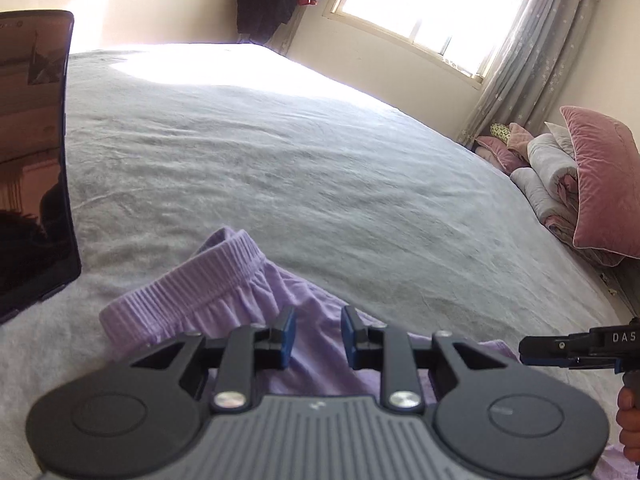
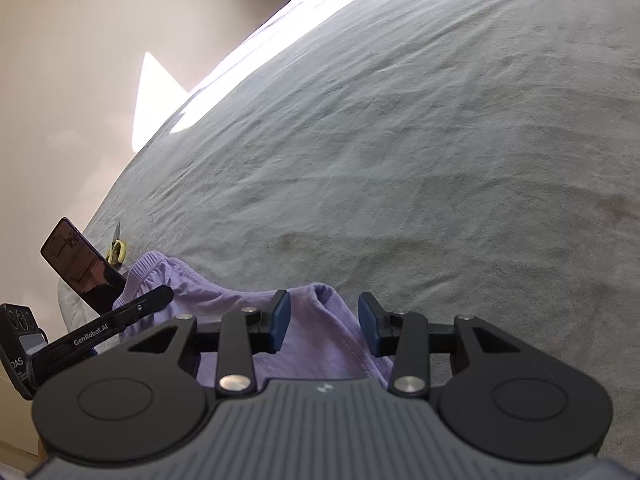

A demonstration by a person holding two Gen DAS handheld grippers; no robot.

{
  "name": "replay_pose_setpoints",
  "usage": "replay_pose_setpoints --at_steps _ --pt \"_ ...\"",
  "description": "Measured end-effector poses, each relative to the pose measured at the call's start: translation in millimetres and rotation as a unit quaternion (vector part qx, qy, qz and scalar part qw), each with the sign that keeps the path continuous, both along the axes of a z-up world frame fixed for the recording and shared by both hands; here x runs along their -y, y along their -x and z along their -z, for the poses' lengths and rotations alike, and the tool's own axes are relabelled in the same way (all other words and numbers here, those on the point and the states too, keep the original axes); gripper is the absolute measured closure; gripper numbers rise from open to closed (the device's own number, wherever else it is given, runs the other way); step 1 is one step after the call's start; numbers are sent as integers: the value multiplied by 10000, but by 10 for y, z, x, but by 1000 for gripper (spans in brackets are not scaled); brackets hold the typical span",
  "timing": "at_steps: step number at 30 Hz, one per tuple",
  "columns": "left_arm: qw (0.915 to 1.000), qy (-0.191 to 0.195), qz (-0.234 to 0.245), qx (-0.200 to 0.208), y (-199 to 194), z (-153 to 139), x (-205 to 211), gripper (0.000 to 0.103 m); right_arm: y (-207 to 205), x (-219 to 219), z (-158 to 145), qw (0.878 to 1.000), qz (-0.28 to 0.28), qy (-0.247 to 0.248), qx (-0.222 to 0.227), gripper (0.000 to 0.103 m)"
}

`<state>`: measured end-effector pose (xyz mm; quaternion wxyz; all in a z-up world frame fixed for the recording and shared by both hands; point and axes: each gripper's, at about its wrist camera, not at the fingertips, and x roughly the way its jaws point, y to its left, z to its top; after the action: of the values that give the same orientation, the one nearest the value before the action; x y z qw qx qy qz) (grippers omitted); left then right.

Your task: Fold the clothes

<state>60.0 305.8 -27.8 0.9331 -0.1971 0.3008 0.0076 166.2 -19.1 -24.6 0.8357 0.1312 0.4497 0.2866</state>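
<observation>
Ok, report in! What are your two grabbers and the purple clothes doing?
Left gripper open, right gripper open, both over the purple garment. Garment rumpled on grey bed, not gripped. Phone propped beside waistband.

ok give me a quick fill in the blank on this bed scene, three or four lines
1. The garment lying on the grey bed cover is ____ in colour.
2. The left gripper and the right gripper both have their jaws ____.
3. The pillow leaning at the head of the bed is ____.
4. Standing propped beside the garment's ribbed waistband is a dark ____.

Missing words: lilac (purple); open; pink; phone
</observation>
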Motion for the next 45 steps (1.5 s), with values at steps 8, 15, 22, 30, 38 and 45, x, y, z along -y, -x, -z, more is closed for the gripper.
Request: replay_pose_setpoints --at_steps 8,15,22,30,38,45 --pt "9996 120 -237 35 5 32 -120 78 62 -330 65 9963 -181 693 468 61" --pt "9987 346 -365 -28 -20 74 -211 81 213 -536 62 9822 -293 1416 1196 99" --pt "9980 503 -380 -111 -35 51 -209 81 182 -583 120 9780 -173 1685 1215 94" --pt "9989 460 12 -121 197 -73 -166 80 485 -425 -146 9795 -84 1514 1329 60" --pt "9910 11 1294 -331 584 -25 29 80 1151 -427 -160 9823 -656 1086 1379 60" --pt "9847 -316 1643 -487 882 -12 48 79 1557 -570 101 9816 -1141 1009 1152 60"
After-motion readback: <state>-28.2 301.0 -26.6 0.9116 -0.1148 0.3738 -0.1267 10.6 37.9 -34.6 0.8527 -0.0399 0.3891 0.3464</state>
